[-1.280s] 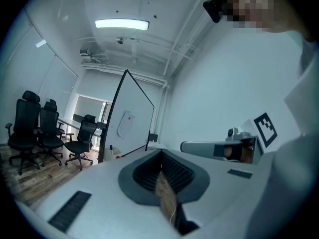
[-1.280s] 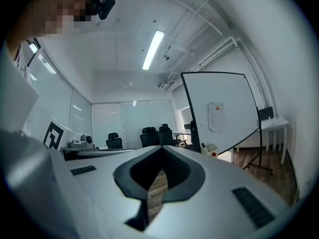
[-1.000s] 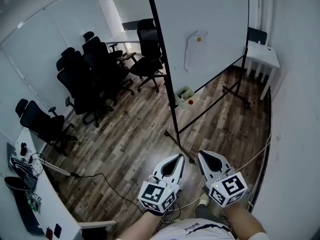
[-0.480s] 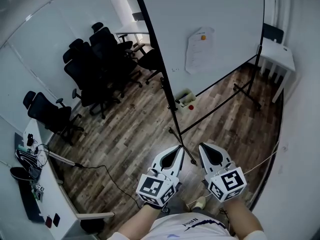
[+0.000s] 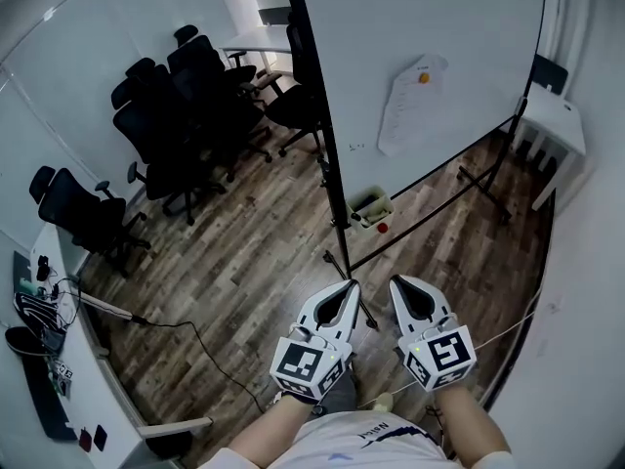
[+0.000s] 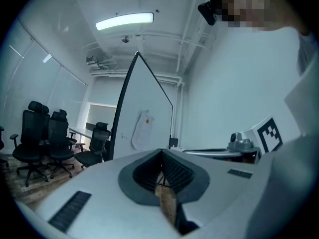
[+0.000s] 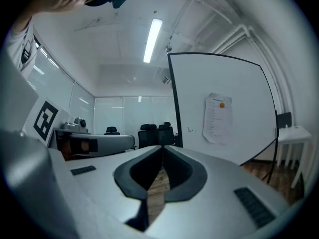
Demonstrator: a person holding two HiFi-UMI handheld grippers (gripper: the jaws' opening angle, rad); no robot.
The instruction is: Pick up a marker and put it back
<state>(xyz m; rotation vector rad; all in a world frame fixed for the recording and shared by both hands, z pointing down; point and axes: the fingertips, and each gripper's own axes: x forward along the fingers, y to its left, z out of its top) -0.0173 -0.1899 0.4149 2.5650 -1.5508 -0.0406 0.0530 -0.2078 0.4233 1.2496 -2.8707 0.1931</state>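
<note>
A big whiteboard (image 5: 420, 27) on a wheeled stand stands ahead, with a sheet of paper (image 5: 410, 101) pinned by an orange magnet. A small pale box (image 5: 369, 204) hangs at its lower rail, with a red round thing (image 5: 382, 228) beside it. I cannot make out a marker. My left gripper (image 5: 350, 286) and right gripper (image 5: 395, 283) are held side by side, level, above the wooden floor, both shut with nothing in them. The left gripper view shows its jaw tips (image 6: 162, 152) meeting, with the whiteboard (image 6: 144, 108) beyond. In the right gripper view the tips (image 7: 162, 148) also meet before the board (image 7: 219, 103).
Several black office chairs (image 5: 186, 115) crowd the back left. A desk with cables (image 5: 39, 330) runs along the left wall and a black cable (image 5: 195, 335) lies across the floor. A white table (image 5: 557, 125) stands at the right. The stand's foot (image 5: 352, 272) lies just ahead.
Both grippers and the view have come closer to the whiteboard, whose stand and box now lie nearer. The jaws stay shut and hold nothing.
</note>
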